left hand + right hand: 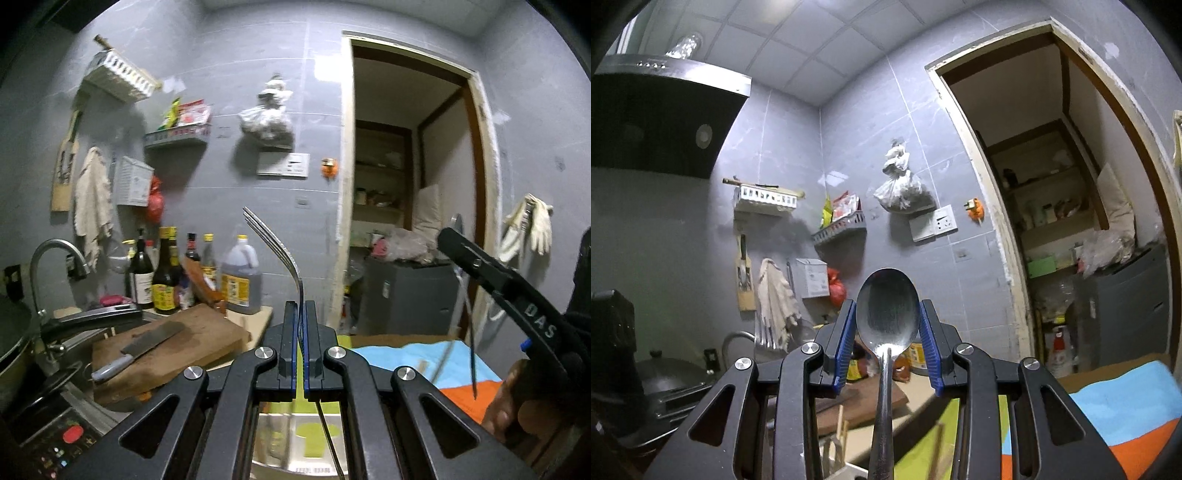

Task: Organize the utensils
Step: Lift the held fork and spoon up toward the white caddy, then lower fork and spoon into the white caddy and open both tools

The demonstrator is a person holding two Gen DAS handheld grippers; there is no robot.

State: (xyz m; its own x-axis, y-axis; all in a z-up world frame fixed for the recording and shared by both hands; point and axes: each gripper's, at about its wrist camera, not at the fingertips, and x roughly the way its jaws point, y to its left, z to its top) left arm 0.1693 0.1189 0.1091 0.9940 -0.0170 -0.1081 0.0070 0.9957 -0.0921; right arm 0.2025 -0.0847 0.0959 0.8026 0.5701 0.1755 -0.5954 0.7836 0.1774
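Observation:
In the left wrist view my left gripper (300,308) is shut on the neck of a steel fork (275,247). The fork stands upright, its tines curving up and to the left. At the right of that view a hand (506,402) holds my right gripper (448,236), seen from the side with a thin spoon handle (472,350) hanging below it. In the right wrist view my right gripper (887,314) has its blue pads (846,343) pressed on both edges of a steel spoon (887,310). The bowl faces the camera and the handle runs down towards the lens.
A wooden chopping board (207,332) with a cleaver (147,343) lies left, beside a sink tap (55,254). Several sauce bottles (166,273) stand against the tiled wall. A blue, orange and green cloth (424,354) covers the surface ahead. An open doorway (406,184) is at the right.

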